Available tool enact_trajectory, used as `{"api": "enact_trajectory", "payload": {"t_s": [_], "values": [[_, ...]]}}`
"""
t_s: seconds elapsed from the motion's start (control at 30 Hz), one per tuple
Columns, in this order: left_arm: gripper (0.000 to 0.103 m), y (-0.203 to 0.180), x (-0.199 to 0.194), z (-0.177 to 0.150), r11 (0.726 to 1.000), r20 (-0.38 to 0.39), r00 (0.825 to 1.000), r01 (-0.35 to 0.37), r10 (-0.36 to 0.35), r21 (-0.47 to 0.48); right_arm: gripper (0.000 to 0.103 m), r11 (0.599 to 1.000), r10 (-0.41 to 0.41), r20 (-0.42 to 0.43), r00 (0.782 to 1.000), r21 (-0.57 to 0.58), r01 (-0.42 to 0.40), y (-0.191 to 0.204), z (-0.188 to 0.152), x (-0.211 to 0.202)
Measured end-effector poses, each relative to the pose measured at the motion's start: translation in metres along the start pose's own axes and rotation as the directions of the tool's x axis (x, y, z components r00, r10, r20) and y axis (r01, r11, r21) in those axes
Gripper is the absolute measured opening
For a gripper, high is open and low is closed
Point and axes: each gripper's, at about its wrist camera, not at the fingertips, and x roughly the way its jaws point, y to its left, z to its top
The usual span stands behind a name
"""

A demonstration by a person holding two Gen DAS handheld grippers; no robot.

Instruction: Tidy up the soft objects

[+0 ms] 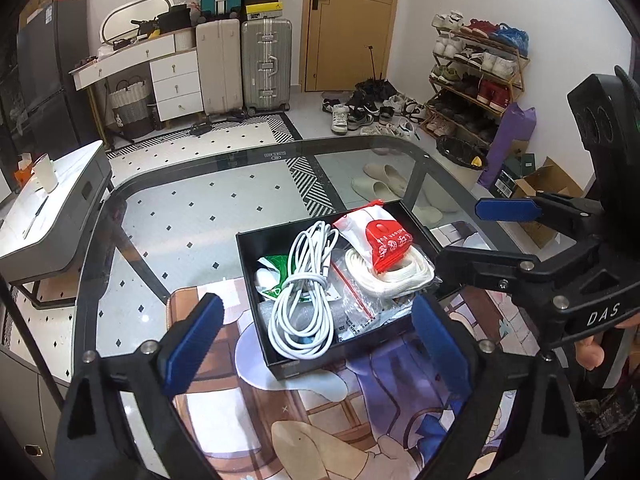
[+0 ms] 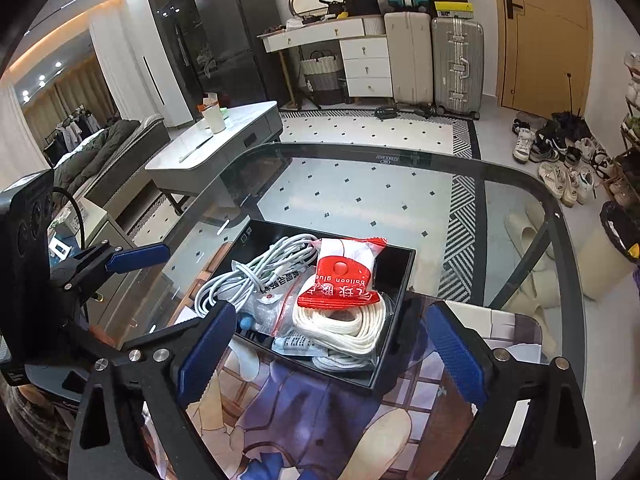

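Two claws are mine, and both stand wide open with nothing between the blue ribbed pads: my left claw hangs over the mat's near side, my right claw just beside the tray's near edge.

All the soft things lie in one shallow black tray, a glossy rectangle with low straight walls. It sits on the printed mat, a smooth sheet with a cartoon figure in purple, tan and blue, which covers the near part of the glass table. That table is clear glass with a dark band round its rounded edge, so the diamond-dotted floor shows through.

Along the tray's left side lies a white cable, round and rubbery, looped in long coils with one wrap round the middle. Toward the right side rests a flat white cord, woven, wound in an oval inside a clear bag. On top of it, at the far right corner, lies a crinkly red and white packet; from the right wrist view its label reads "balloon glue" above Chinese characters. Under the cable I see a green and white packet and a clear zip bag with a red seal strip.

My right claw's black frame bears the letters "DAS" in white.
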Motion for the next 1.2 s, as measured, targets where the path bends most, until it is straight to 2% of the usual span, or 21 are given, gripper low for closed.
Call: {"api": "enact_trajectory", "payload": {"t_s": [0.2, 0.4, 0.6, 0.77, 1.03, 1.2], "values": [[0.103, 0.007, -0.017, -0.019, 0.998, 0.084, 0.996, -0.008, 0.013, -0.057, 0.098, 0.998, -0.055, 0.094, 0.994, -0.021, 0.057, 0.006, -0.020, -0.017], [0.103, 0.010, -0.018, -0.051, 0.996, 0.108, 0.993, -0.038, 0.047, -0.085, 0.098, 0.991, -0.122, 0.187, 0.975, -0.028, 0.130, 0.004, -0.048, -0.024], [0.103, 0.007, -0.019, -0.073, 0.994, 0.163, 0.984, -0.054, 0.068, -0.090, 0.098, 0.994, -0.103, 0.233, 0.967, -0.015, 0.109, 0.003, -0.072, -0.025], [0.103, 0.010, -0.014, -0.079, 0.993, 0.203, 0.976, -0.067, 0.085, -0.098, 0.098, 0.996, -0.087, 0.234, 0.968, -0.014, 0.093, 0.002, -0.082, -0.011], [0.103, 0.017, -0.001, -0.091, 0.992, 0.247, 0.963, -0.084, 0.105, -0.097, 0.098, 0.992, -0.110, 0.311, 0.944, -0.021, 0.123, 0.010, -0.092, -0.005], [0.103, 0.021, 0.004, -0.094, 0.990, 0.269, 0.958, -0.071, 0.101, -0.120, 0.098, 0.989, -0.137, 0.342, 0.930, -0.009, 0.149, 0.007, -0.095, -0.004]]}}
